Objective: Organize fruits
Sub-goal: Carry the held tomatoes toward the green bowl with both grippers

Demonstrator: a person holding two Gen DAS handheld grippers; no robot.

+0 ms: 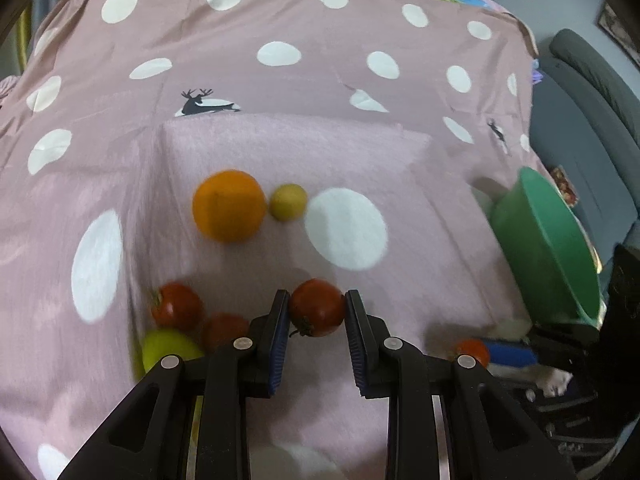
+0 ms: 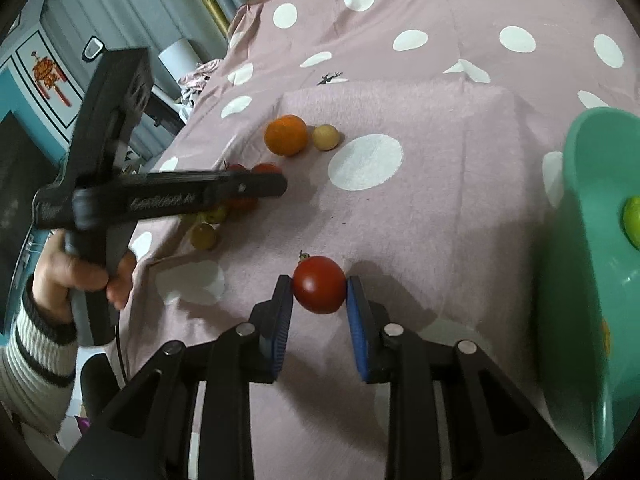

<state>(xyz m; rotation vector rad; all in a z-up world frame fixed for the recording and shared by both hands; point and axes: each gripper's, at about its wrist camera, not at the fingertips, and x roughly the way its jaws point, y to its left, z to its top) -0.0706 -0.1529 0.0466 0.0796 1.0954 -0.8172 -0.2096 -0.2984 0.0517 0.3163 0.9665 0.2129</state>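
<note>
My left gripper (image 1: 317, 307) is shut on a red tomato (image 1: 316, 312), which hangs just above the pink blanket. To its left lie two more tomatoes (image 1: 178, 306) and a green fruit (image 1: 168, 350). An orange (image 1: 229, 205) and a small yellow fruit (image 1: 288, 202) sit further out. My right gripper (image 2: 319, 286) is shut on another red tomato (image 2: 319, 284), close to the green bowl (image 2: 592, 264). In the right wrist view the left gripper (image 2: 276, 188) shows side-on over the fruit pile, with a hand (image 2: 80, 272) on its grip.
The green bowl (image 1: 548, 248) stands at the right edge of the blanket and holds a green fruit (image 2: 634, 220). Small yellowish fruits (image 2: 203, 236) lie by the pile. The dotted pink cover (image 1: 280, 52) spreads behind, and a grey chair (image 1: 580, 92) stands beyond its right edge.
</note>
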